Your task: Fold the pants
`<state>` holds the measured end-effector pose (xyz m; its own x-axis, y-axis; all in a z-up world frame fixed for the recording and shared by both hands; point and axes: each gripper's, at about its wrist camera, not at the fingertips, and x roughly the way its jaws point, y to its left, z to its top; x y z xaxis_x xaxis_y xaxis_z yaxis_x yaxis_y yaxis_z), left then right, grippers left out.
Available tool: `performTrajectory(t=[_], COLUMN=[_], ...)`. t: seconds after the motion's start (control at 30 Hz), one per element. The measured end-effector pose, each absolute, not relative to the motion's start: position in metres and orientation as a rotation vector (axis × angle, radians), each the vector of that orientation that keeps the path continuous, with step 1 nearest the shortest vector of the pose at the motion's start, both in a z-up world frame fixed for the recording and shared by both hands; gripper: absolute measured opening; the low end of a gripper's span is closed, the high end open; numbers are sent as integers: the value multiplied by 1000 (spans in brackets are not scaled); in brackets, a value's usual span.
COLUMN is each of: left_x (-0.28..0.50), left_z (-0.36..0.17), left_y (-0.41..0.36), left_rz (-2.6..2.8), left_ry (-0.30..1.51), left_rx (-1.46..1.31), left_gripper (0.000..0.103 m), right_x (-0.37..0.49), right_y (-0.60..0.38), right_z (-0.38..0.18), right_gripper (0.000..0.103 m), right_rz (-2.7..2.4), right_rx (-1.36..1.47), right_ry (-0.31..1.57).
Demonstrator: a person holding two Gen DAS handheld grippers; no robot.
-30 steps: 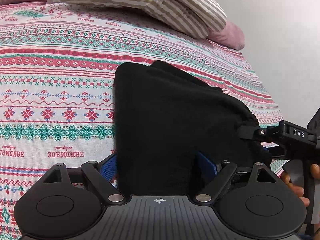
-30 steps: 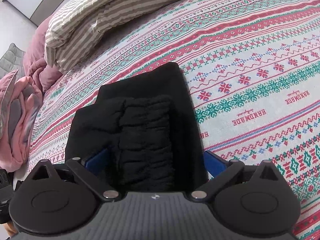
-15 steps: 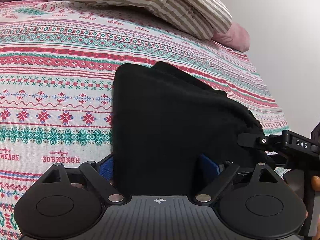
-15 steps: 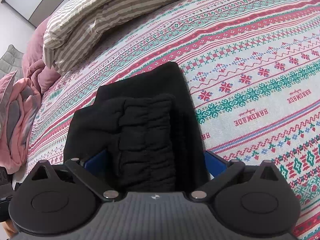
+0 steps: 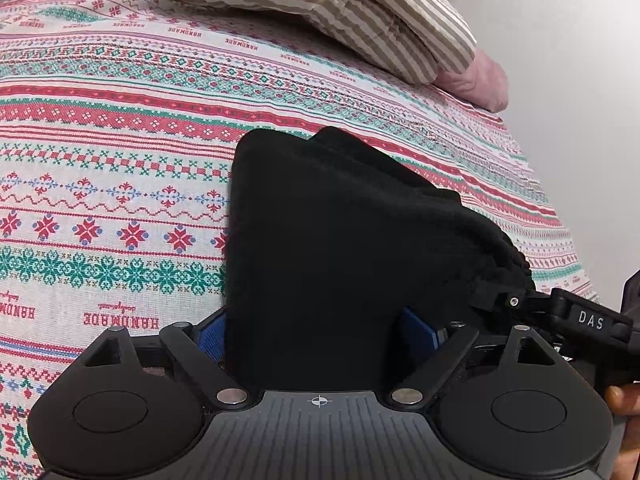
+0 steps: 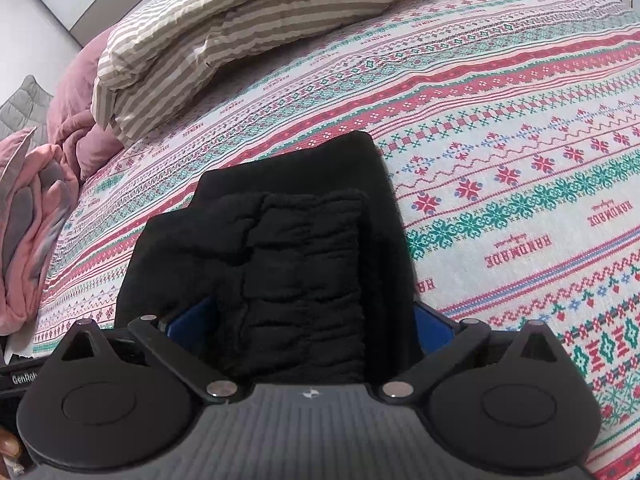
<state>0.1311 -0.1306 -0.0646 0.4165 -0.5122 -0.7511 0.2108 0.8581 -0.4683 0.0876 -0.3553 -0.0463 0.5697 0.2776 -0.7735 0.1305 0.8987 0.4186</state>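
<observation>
Black pants point(image 5: 340, 248) lie folded into a thick bundle on a patterned bedspread point(image 5: 100, 200). My left gripper point(image 5: 320, 336) has its blue pads wide apart, with the near end of the bundle between them. In the right wrist view the pants point(image 6: 280, 248) show a gathered waistband on top. My right gripper point(image 6: 312, 320) also stands wide open around the bundle's near end. The right gripper's black arm point(image 5: 580, 320) shows at the right of the left wrist view, beside the pants.
A striped pillow point(image 5: 320, 8) and a pink blanket point(image 5: 476, 80) lie at the head of the bed. A white wall point(image 5: 580, 80) runs along the right. A pink and grey garment point(image 6: 28, 220) lies at the bed's left edge.
Both views have shifted slightly; the bundle sits a little nearer in each. The pads stay wide apart around it. The pants keep their shape.
</observation>
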Motion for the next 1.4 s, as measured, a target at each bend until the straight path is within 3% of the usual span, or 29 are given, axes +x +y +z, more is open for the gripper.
performTrajectory(t=[0.2,0.4,0.47,0.67,1.2,1.4], left_x=[133,133,130,124,130,149], left_z=[-63,-60,-58,-49,5,1], left_y=[-130,-121,-119,-115,-67,-21], left_rz=[-448,-452,-454,-448,-391,-283], left_ry=[1041,1035,1023,989,831,788], left_rx=[-335,-358,-351,-367,-374,-398], left_gripper=[72,48,38,23,17,18], right_x=[87,83,82,79,116,175], right_y=[-350,-343,-337,-325,-277,-237], right_z=[-44,-38,-35,-23,11,-17], right_gripper=[103,103,98,91,84,85], right_rz=[95,130,133,115,295,396], right_rx=[439,440,421,339,323,333], right_ry=[969,958,949,927,783,837])
